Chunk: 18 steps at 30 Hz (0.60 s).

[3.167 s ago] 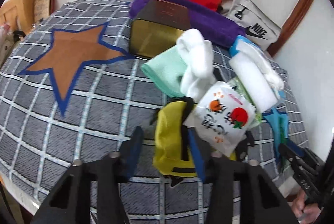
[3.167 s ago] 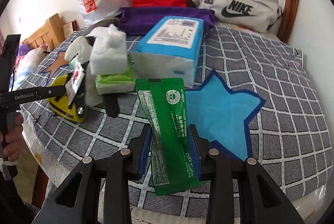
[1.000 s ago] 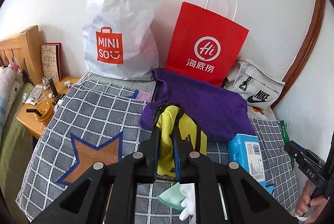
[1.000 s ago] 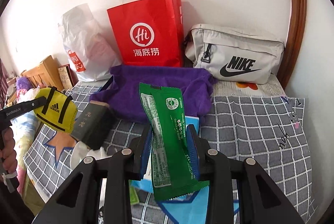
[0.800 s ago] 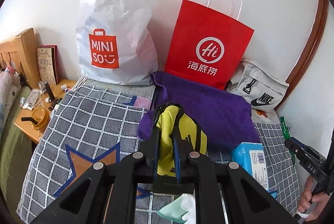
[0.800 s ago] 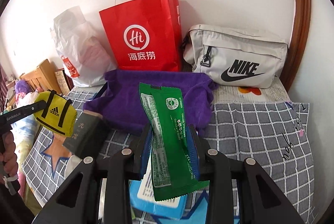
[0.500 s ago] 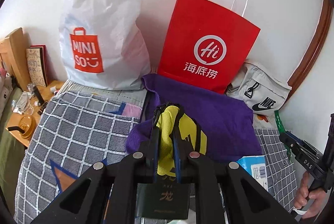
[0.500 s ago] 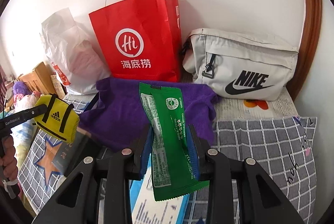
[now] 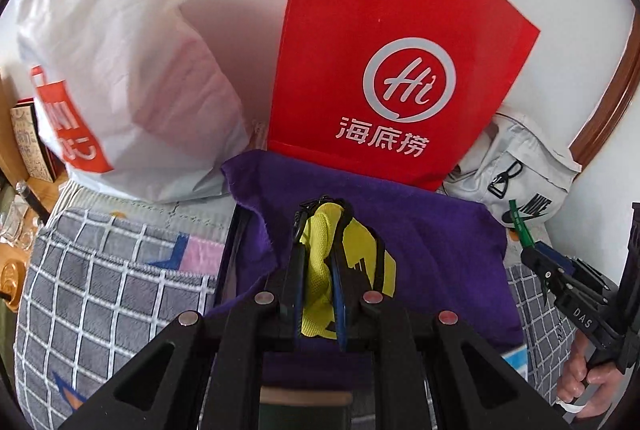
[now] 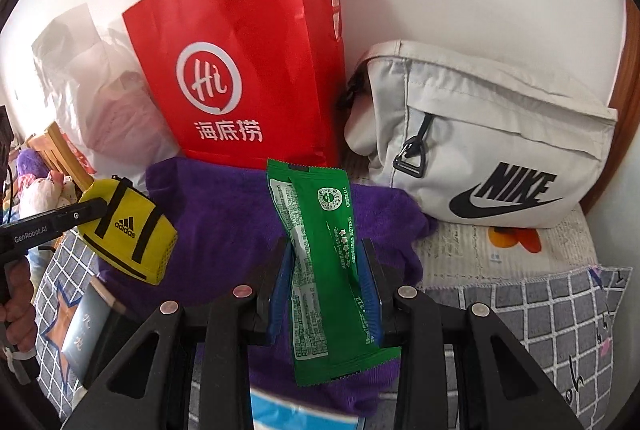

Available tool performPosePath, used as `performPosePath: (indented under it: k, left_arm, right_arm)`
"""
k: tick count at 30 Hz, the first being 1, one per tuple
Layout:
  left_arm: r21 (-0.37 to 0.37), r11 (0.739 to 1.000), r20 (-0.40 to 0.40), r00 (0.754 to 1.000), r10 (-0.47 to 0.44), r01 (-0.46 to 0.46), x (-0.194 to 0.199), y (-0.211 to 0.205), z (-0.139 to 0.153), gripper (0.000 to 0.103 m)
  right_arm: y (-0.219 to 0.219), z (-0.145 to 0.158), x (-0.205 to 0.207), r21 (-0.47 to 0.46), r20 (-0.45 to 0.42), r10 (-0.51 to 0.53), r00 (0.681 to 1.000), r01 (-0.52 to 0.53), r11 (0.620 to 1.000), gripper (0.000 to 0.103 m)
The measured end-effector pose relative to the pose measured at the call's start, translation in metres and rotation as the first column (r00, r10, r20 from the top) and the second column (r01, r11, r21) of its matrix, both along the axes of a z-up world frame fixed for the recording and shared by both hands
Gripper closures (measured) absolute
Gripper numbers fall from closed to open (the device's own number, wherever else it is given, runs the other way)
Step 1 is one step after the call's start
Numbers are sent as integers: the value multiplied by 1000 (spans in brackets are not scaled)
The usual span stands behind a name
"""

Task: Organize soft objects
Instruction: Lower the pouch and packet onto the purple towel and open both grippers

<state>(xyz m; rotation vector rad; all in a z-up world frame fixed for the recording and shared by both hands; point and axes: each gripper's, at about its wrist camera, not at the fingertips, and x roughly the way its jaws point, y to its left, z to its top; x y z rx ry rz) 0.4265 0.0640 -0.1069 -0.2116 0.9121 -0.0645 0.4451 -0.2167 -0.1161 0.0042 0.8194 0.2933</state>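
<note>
The left gripper [image 9: 318, 266] has its fingers [image 9: 294, 278] clamped tight on a small yellow pouch [image 9: 320, 270] with black straps, held up off the bed above a purple towel [image 9: 440, 250]. In the right wrist view the same pouch [image 10: 128, 236] hangs at the tip of the left gripper [image 10: 90, 209], over the towel's left edge, with a hand [image 10: 16, 294] gripping the handle below.

The right gripper [image 10: 326, 286] has its fingers [image 10: 280, 290] pressed on a long green packet [image 10: 320, 250], which stands nearly upright between them, its top end over the purple towel [image 10: 224, 213] and its bottom end hanging below the pads. From the left wrist camera the right gripper [image 9: 536, 254] shows at the right edge with the green packet's [image 9: 520, 226] tip poking past it, and a hand [image 9: 588, 382] beneath.

The towel lies spread at the head end of the bed [image 10: 540, 310], which wears a grey checked cover. Behind the towel, against the wall, a red paper bag [image 10: 248, 69] stands upright; a white plastic bag [image 9: 120, 69] sits to its left and a pale grey waist bag [image 10: 480, 133] to its right. A dark box [image 10: 88, 326] lies on the cover just left of the towel's near corner, and a blue-and-white pack [image 10: 296, 410] shows at the bottom edge, partly hidden by the right gripper.
</note>
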Motion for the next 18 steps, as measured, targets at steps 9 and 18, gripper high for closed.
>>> performPosePath:
  k: [9, 18]
  left_arm:
    - [-65, 998, -48, 999, 11, -15, 44, 7, -23, 91]
    - [-96, 995, -96, 995, 17, -26, 64, 12, -47, 91]
  right_arm:
    - [1, -47, 35, -13, -122, 19, 992, -21, 1000, 70]
    - [4, -66, 45, -50, -168, 18, 986, -27, 998, 70]
